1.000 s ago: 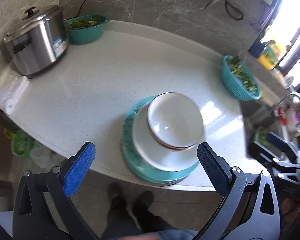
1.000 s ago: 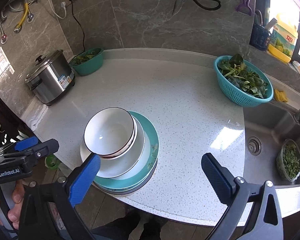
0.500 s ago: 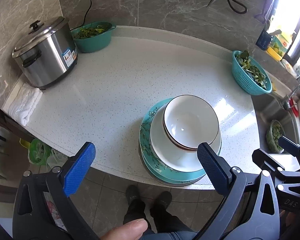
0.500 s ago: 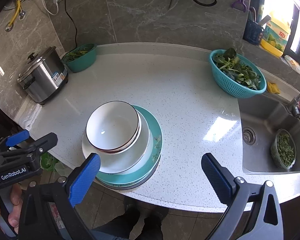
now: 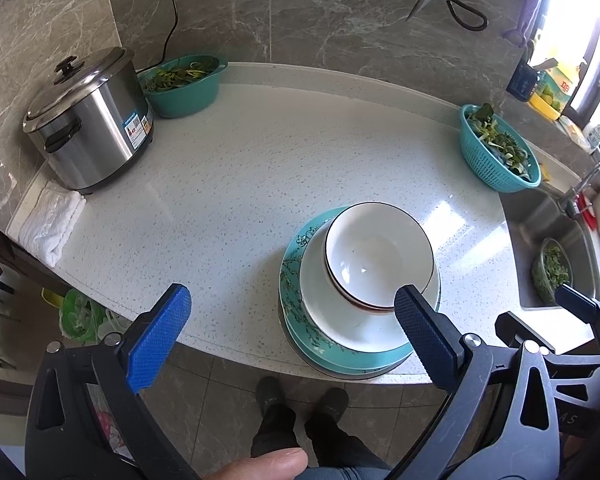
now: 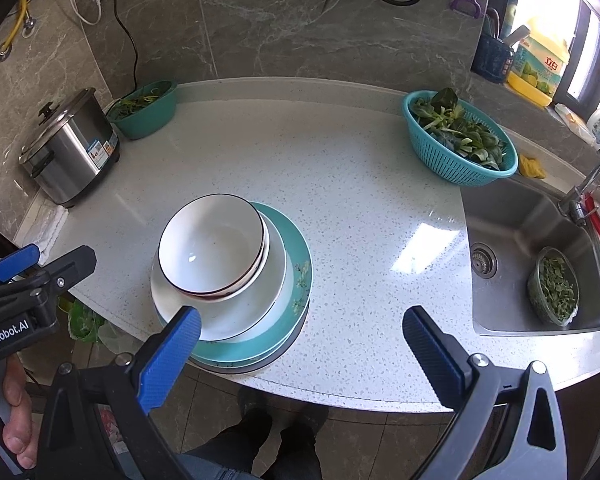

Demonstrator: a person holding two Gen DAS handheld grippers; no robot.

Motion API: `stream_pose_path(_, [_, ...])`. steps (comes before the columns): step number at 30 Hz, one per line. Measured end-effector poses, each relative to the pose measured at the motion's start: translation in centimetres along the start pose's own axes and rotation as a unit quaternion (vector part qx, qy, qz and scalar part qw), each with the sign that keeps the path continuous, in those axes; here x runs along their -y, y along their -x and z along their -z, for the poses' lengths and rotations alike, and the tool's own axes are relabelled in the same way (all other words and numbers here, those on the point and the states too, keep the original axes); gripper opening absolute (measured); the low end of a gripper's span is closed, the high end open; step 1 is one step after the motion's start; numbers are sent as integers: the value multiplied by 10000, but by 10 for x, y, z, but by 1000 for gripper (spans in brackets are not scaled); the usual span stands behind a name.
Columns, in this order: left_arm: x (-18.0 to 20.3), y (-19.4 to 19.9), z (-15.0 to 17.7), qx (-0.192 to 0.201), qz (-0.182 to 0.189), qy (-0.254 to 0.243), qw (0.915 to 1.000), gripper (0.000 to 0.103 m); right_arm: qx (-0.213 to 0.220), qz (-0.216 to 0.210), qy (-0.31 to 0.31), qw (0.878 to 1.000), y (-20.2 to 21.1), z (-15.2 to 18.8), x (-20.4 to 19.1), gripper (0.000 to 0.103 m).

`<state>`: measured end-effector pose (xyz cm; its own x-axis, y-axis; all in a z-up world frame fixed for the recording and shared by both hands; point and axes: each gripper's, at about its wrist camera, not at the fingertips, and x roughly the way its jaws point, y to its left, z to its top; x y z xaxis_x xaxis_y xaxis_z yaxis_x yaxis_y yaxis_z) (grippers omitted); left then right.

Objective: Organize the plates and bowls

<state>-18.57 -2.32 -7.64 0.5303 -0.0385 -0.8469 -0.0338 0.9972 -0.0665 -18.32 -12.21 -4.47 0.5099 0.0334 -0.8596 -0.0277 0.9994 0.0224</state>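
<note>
left tool (image 5: 286, 322): blue textured pads spread wide, released, nothing between them; held above the near tabletop edge, not touching the stack; right pad overlaps the stack in view only
right tool (image 6: 300, 342): spread wide, released, empty; held above the near edge, left pad in front of the stack rim in view, contact not evident
other tool in view: black frame of left tool (image 6: 24, 280) at left edge of right view; right tool (image 5: 560, 332) at right edge of left view
stack location: near front edge of speckled white stone tabletop (image 5: 260, 168), slightly overhanging
top of stack: round glossy white ceramic bowl with thin dark rim (image 5: 378, 252) (image 6: 212, 246), nested in a second similar bowl with reddish-brown rim line
middle: wide shallow white ceramic plate (image 5: 324, 308) (image 6: 260, 304)
bottom: round teal ceramic plates with branch pattern (image 5: 296, 264) (image 6: 300, 264), at least two, edges stacked
far left: cylindrical brushed-steel rice cooker with black knob lid (image 5: 88, 124), on folded white cloth (image 5: 50, 220)
back left: teal plastic basin of green scraps (image 5: 184, 82)
right: teal perforated plastic colander of leafy greens (image 6: 458, 138)
far right: stainless steel sink (image 6: 516, 224), small round container of chopped greens (image 6: 554, 286) inside
</note>
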Motion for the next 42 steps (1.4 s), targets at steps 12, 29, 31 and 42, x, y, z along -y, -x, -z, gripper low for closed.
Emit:
stream_pose_path(12, [2, -4, -5, -29, -125, 67, 9999, 103, -115, 41, -13, 9999, -10, -6, -2, 103])
stream_pose_path(29, [6, -14, -13, -66, -68, -13, 10000, 103, -103, 127, -65, 9998, -12, -16, 1, 103])
stream_pose_path(31, [7, -11, -15, -39, -20, -36, 10000, 103, -77, 153, -63, 9998, -10, -17, 1, 103])
stream_pose_path(42, [18, -3, -21, 37, 176, -261, 9995, 103, -28, 300, -181, 9994, -6, -20, 13, 103])
